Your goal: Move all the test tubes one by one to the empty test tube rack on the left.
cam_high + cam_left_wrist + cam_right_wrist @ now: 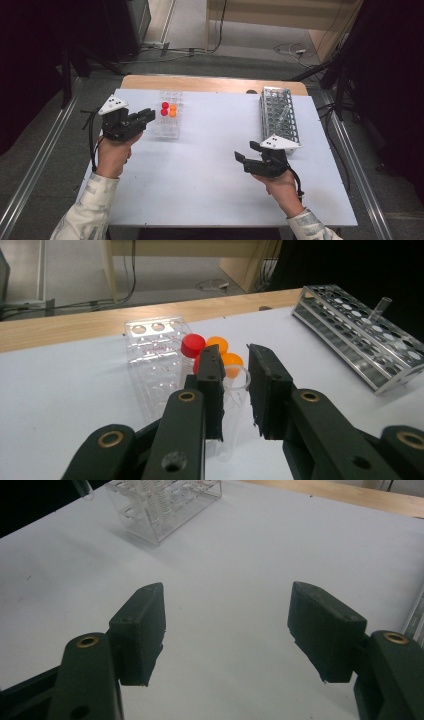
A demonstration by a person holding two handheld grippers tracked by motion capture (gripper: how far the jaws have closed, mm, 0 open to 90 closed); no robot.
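My left gripper [150, 116] [235, 350] hovers right beside a clear plastic rack [168, 127] [150, 360] at the table's back left. It is shut on a clear, uncapped tube [234, 400] that stands upright between its pads. Two red-capped tubes [164, 108] [193, 345] and two orange-capped tubes [173, 110] [218, 343] stand in the rack just beyond the jaws. My right gripper [245, 150] [227, 587] is held above the white table [210, 170] at the front right, open, with nothing between its fingers.
A metal tube rack [279, 117] [360, 335] lies at the back right, with one clear tube [381, 307] standing in it. The clear rack [160, 505] is far off from the right gripper. A wooden edge [200, 82] runs along the table's back.
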